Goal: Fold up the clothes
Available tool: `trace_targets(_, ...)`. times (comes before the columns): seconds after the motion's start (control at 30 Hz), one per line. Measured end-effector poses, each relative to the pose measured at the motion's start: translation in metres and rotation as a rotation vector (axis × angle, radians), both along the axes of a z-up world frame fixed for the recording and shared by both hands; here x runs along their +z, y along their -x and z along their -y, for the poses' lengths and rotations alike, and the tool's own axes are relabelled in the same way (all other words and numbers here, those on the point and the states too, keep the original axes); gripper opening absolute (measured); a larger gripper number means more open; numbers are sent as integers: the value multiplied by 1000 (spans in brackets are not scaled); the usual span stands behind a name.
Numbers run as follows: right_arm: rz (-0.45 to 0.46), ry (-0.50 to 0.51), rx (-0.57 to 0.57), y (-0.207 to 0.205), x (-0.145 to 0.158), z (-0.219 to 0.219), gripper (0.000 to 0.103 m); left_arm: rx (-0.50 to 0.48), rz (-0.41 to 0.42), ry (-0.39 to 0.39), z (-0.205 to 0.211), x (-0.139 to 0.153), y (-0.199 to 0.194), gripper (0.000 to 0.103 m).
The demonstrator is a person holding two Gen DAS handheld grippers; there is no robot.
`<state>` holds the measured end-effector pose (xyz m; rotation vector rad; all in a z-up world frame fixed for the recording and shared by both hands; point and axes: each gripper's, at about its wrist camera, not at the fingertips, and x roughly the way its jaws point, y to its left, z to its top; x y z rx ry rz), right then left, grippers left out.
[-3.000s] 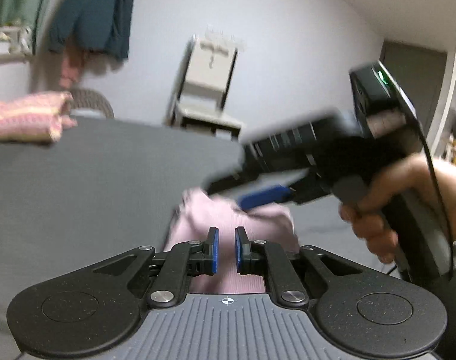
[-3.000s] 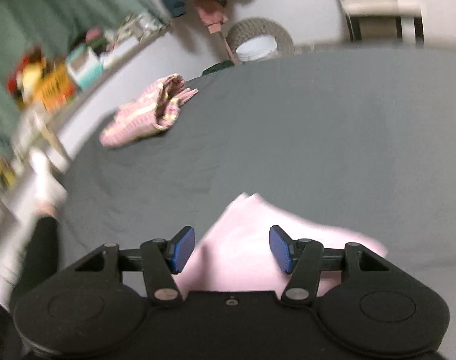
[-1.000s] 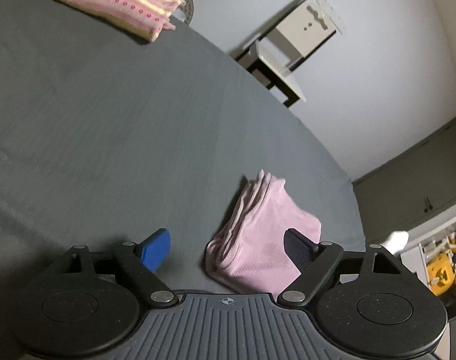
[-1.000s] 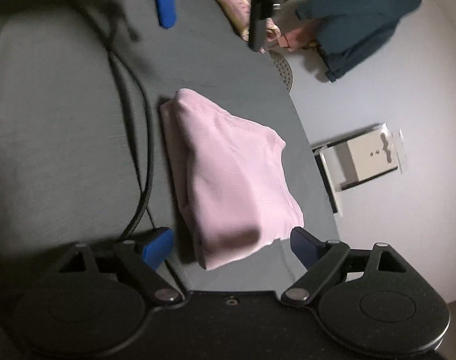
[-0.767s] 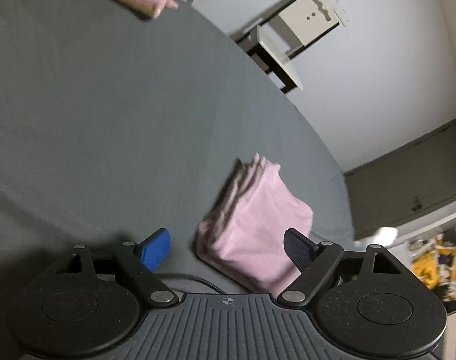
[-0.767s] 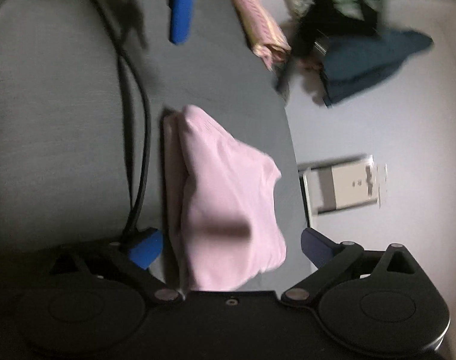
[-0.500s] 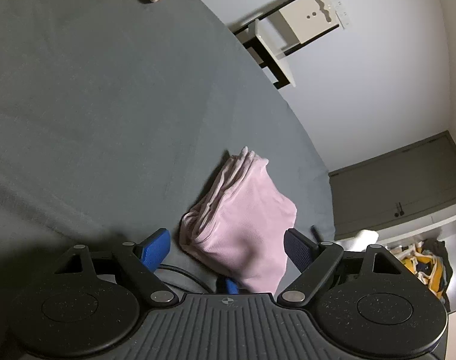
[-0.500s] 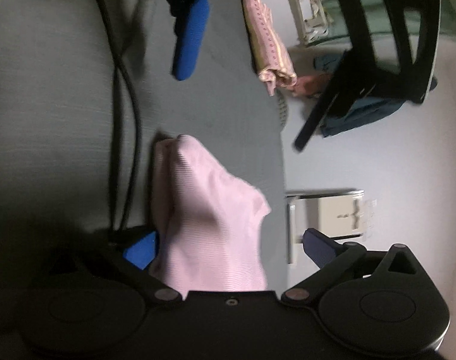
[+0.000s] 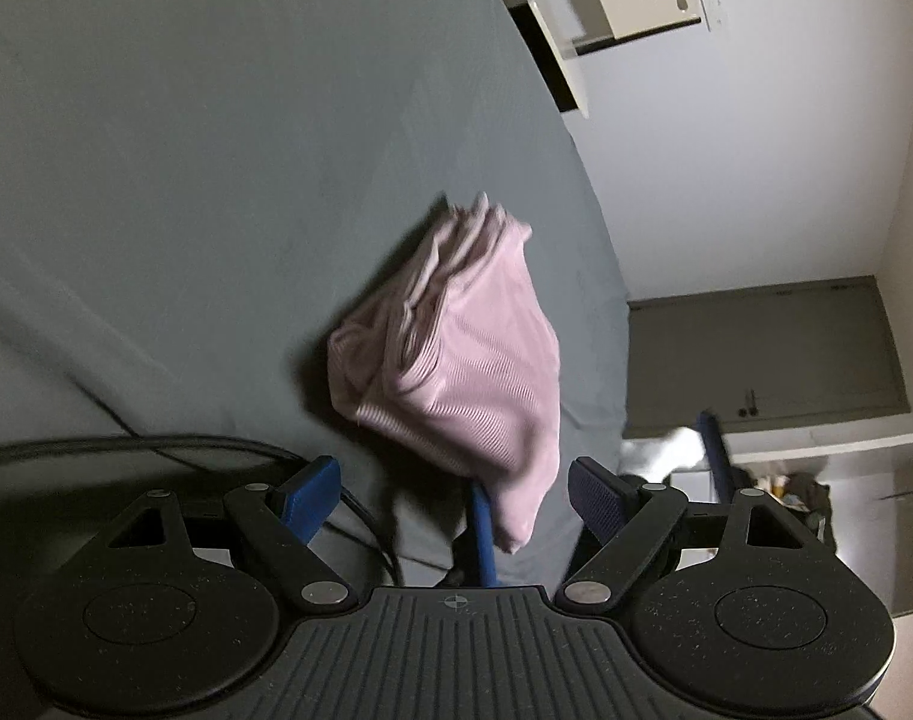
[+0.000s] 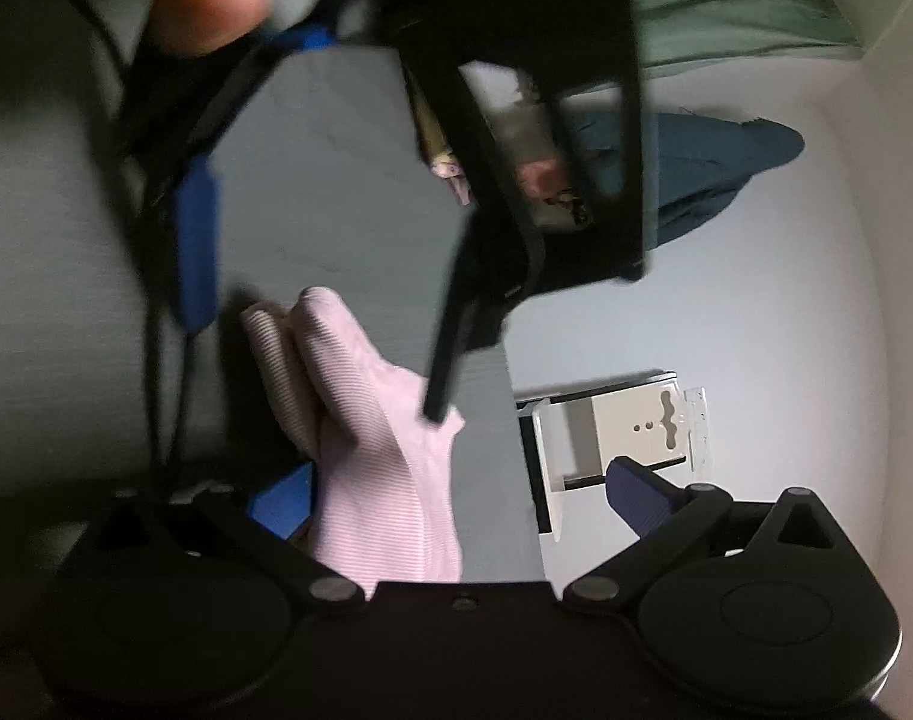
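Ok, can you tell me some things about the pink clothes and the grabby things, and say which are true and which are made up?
1. The pink garment is folded into a thick bundle with stacked layers showing at one edge. True.
2. The left gripper has its jaws squeezed shut on the garment. False: the jaws stand wide apart, with the bundle ahead of them.
3. The garment is by a grey bed sheet. True.
4. The right gripper is shut tight. False: its jaws stand wide open, with the garment between them.
5. The chair by the wall is bright red. False: it is pale cream.
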<state>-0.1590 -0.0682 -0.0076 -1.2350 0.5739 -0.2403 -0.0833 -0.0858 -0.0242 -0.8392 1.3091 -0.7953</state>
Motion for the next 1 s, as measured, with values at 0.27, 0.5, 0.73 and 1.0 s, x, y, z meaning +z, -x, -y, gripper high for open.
trace_targets(0.27, 28, -34, -2, -9, 10, 12, 102, 69, -89, 163, 34, -24, -2, 83)
trace_targets(0.5, 28, -39, 8, -15, 13, 20, 102, 180, -40, 232, 63, -32, -10, 83)
trace_targets(0.73, 35, -46, 16, -9, 20, 15, 102, 207, -16, 235, 89, -36, -21, 81)
trace_targets(1.0, 31, -91, 10, -2, 19, 9, 103, 226, -20, 143, 88, -38, -34, 31)
